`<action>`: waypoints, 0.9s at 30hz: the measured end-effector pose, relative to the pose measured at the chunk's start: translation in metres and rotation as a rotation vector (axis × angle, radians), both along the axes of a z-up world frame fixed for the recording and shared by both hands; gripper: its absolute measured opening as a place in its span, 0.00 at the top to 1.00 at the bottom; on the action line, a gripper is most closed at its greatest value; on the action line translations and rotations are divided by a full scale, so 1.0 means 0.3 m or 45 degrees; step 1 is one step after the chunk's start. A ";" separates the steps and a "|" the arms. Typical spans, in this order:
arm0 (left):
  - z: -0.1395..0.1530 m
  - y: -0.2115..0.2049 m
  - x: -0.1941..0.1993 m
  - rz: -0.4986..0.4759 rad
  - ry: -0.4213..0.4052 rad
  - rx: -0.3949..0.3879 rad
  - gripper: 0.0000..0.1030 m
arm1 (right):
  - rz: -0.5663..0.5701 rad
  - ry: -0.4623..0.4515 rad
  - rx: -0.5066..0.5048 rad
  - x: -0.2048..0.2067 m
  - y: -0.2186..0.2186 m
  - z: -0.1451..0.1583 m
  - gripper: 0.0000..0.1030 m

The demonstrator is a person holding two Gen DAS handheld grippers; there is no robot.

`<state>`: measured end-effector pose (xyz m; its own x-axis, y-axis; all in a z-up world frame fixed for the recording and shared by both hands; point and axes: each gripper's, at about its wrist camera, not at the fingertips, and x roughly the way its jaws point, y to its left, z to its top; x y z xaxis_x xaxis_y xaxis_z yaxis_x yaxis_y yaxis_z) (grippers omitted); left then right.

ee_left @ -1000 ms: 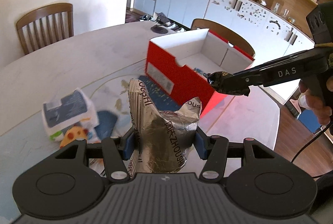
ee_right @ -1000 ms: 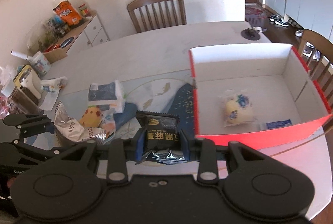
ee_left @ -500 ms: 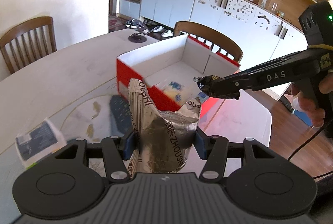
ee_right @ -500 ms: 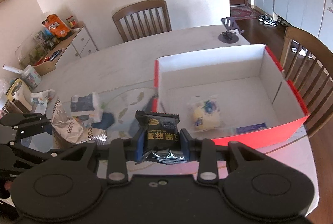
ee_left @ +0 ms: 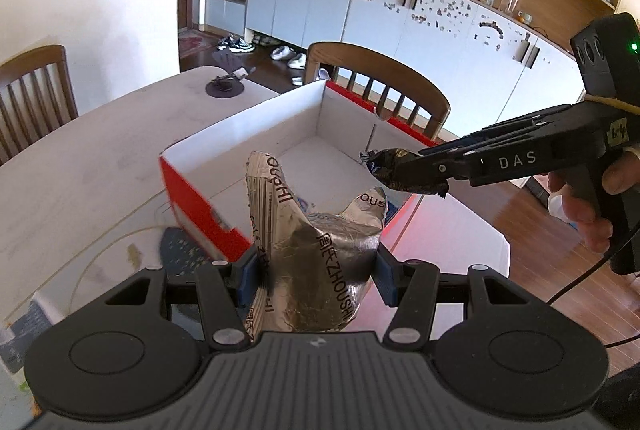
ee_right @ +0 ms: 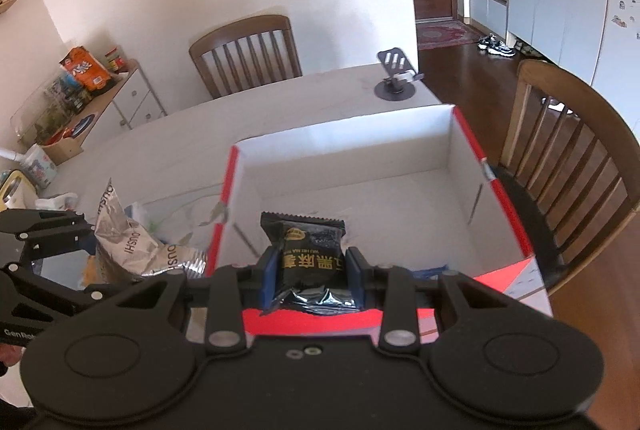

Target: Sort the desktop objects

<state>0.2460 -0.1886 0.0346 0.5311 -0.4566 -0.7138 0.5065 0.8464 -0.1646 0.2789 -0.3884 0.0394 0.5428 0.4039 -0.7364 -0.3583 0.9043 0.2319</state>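
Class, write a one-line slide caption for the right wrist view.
Right gripper holds a black snack packet over the red-and-white box; left gripper alongside holds a silver foil bag.

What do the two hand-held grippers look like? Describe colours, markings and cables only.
Both are matte black with blue pads. The right hand-held gripper carries white "DAS" lettering, a black box with a green light, and a black cable. The left hand-held gripper shows partial white "GenRo" lettering.

You've got one red-and-white cardboard box (ee_right: 472, 154), one silver foil snack bag (ee_left: 320, 250), one black snack packet (ee_right: 312, 250), two wooden chairs (ee_right: 244, 50) at upper centre and right, and one phone stand (ee_right: 396, 78) at upper centre
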 end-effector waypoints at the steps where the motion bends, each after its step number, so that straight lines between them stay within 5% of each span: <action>1: -0.001 -0.007 0.014 -0.005 0.008 0.000 0.47 | -0.005 -0.001 0.001 0.011 -0.012 0.000 0.67; 27: -0.139 -0.247 0.440 -0.064 0.181 0.117 0.47 | -0.045 0.048 -0.142 0.212 -0.136 -0.136 0.67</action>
